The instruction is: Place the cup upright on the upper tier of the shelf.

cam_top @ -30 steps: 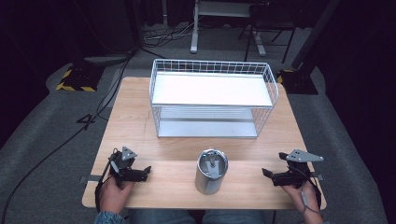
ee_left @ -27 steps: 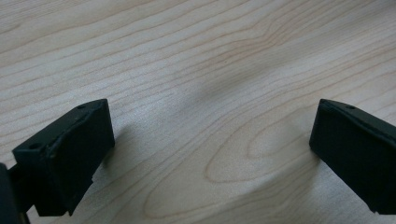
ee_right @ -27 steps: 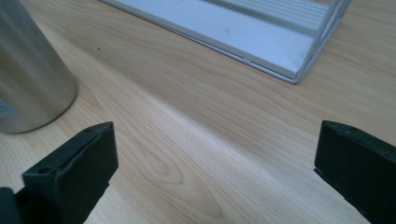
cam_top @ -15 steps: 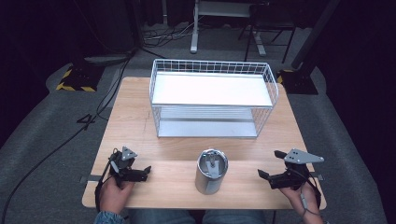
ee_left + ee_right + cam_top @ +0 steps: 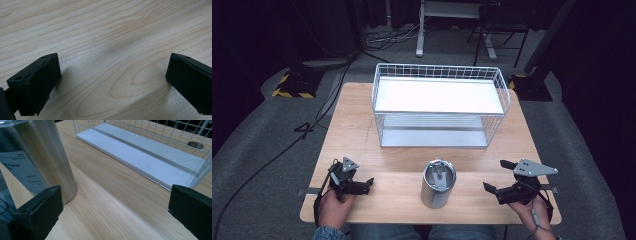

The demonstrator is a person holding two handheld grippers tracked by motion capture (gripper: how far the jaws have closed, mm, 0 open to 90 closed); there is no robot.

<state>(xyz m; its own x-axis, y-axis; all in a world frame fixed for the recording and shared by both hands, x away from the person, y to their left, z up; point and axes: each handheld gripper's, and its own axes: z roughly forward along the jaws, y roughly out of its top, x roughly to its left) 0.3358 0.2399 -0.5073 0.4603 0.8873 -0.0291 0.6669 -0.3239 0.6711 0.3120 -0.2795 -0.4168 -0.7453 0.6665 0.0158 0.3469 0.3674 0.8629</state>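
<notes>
The right gripper [image 5: 498, 177] sits low over the near right part of the wooden table [image 5: 357, 115], jaws spread wide and empty. In the right gripper view its two black jaws frame bare wood, with the steel tumbler [image 5: 37, 157] standing just beyond the left jaw and not yet between them. The wide opening suits the tumbler's broad body; the low approach suggests a side grasp on the wall rather than at the rim.

The tumbler [image 5: 438, 183] stands upright near the table's near edge, between the two grippers, closer to the right one and apart from both. A paper label [image 5: 23, 171] covers part of its side.

The left gripper [image 5: 368, 183] rests at the near left, jaws also wide apart with nothing between them; its own view shows plain wood grain. It appears parked, leaving the reach to the right hand.

Beyond the tumbler, a white wire basket shelf [image 5: 439, 105] occupies the far half of the table, its shelf bare, a likely destination for the tumbler.
</notes>
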